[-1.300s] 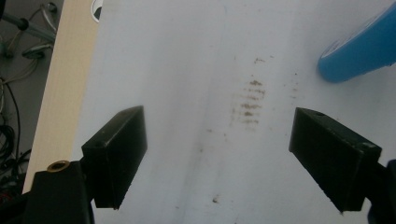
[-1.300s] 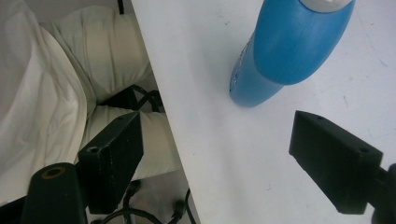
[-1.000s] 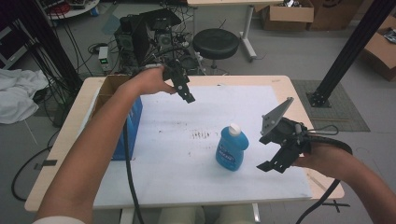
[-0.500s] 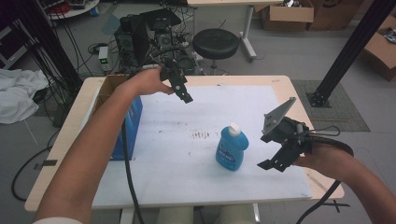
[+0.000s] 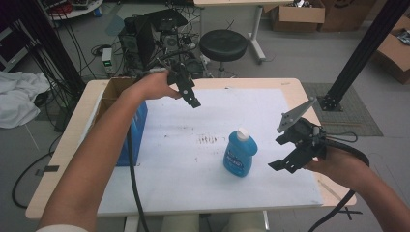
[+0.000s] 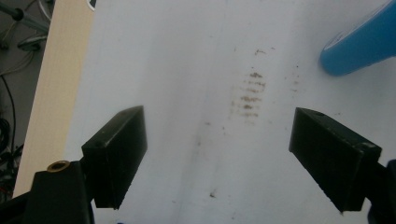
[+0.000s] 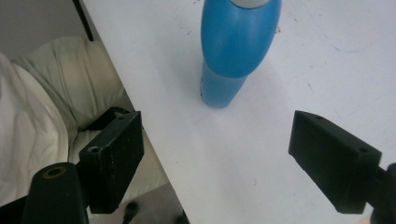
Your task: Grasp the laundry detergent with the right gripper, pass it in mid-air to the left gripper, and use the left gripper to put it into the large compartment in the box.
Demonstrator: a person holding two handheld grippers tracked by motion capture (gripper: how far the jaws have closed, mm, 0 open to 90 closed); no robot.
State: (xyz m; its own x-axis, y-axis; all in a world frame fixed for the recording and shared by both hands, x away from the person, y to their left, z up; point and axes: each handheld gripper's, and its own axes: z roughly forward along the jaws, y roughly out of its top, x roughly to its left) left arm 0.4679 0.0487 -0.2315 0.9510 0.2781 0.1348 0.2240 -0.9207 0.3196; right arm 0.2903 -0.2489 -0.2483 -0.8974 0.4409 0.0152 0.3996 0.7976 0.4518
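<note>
High view: bottle (image 5: 240,153) upright on the white sheet (image 5: 193,193), near the table's near-right part. Right gripper (image 5: 285,152) just right of it, apart, jaws spread, holding nothing. Left gripper (image 5: 189,94) raised over the far-left of the sheet, well apart from the bottle. Blue box (image 5: 138,130) at the left edge.

Left gripper view: jaws wide apart and empty over bare sheet; bottle (image 6: 362,44) at the top-right corner.

Right gripper view: jaws wide, nothing between; bottle (image 7: 236,44) ahead, slightly left of centre, beside the table's near edge.

Likely step: approach before grasping. Next: slide right gripper forward, centre the body between the jaws, then close.
</note>
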